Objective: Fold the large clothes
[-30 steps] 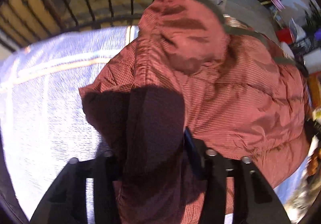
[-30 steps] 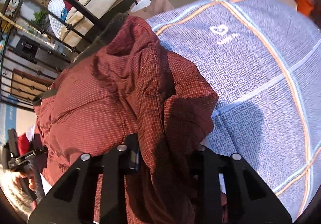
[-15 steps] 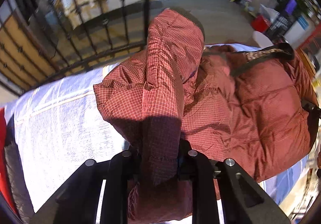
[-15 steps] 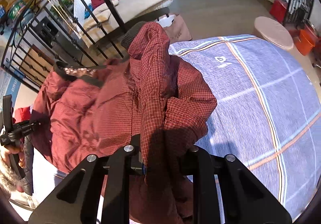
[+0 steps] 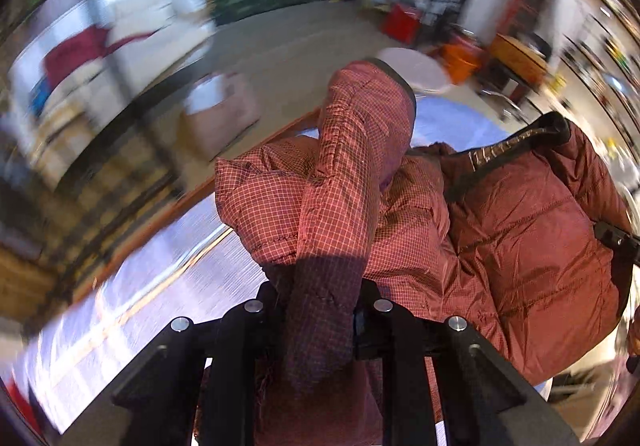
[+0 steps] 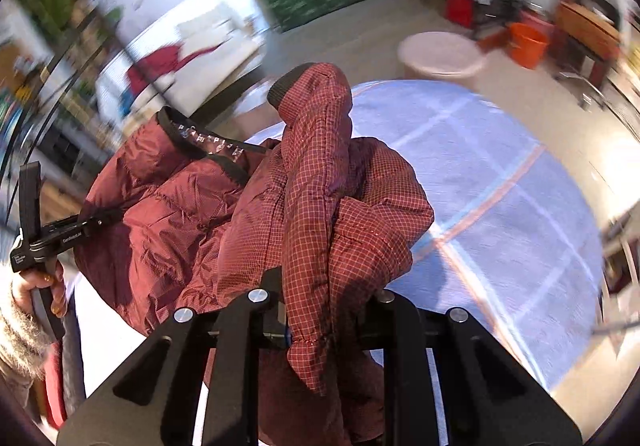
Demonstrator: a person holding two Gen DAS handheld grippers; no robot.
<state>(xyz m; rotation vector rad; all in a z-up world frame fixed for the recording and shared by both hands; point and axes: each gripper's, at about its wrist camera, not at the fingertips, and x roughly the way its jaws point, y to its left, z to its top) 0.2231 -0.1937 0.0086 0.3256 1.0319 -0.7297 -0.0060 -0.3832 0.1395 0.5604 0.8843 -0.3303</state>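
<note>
A large dark-red puffer jacket [image 5: 532,230] with checked sleeves hangs lifted above the bed [image 5: 168,286]. My left gripper [image 5: 320,310] is shut on one checked sleeve [image 5: 352,166], whose dark cuff points up. My right gripper [image 6: 324,310] is shut on the other checked sleeve [image 6: 316,150], cuff also up. The jacket body [image 6: 160,222] with its dark collar hangs between the two grippers. The left gripper also shows at the left edge of the right wrist view [image 6: 44,230], held in a hand.
The bed has a light blue sheet [image 6: 492,206] with orange and white lines. Beyond it are a round pale stool [image 6: 440,54], an orange bucket [image 6: 528,42], a red box [image 5: 400,22], a black railing [image 6: 68,58] and a sofa, all motion-blurred.
Both grippers have lifted and tilted up with the sleeves. The jacket has risen off the sheet, and more of the room shows behind it.
</note>
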